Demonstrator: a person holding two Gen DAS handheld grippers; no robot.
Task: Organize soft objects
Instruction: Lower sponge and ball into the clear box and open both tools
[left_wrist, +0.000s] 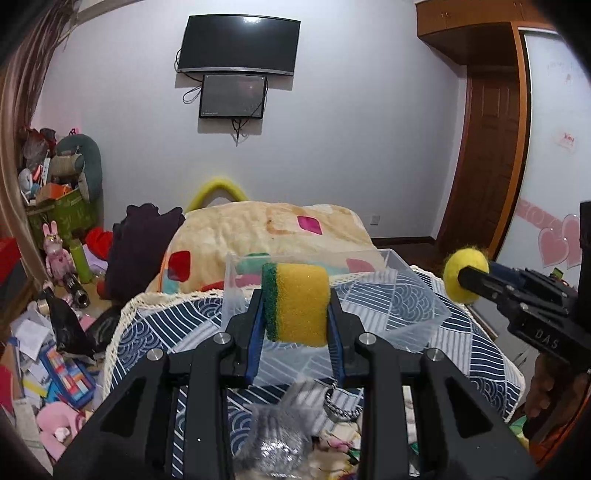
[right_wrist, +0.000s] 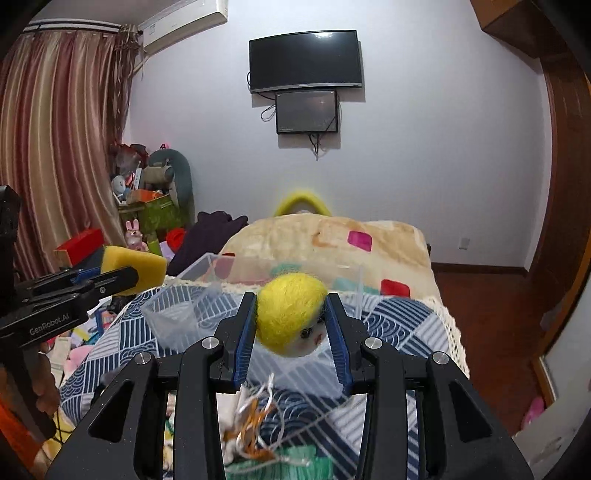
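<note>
1. A yellow-green sponge (left_wrist: 295, 302) is clamped in the left gripper (left_wrist: 296, 314) above a clear plastic bin (left_wrist: 424, 295).
2. A yellow felt ball (right_wrist: 290, 314) is pinched by the right gripper (right_wrist: 291, 321) over the same bin.

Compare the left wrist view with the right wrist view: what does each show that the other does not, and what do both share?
Only the left wrist view shows the sponge's green scouring layer, the pink heart stickers and a silvery mesh bag below the jaws.

Only the right wrist view shows the striped curtain, the air conditioner and the yellow felt toy's white face.

Both show the left gripper shut on the sponge, the right gripper shut on the yellow felt toy, the clear plastic box, the wall screens and the patterned blanket.
</note>
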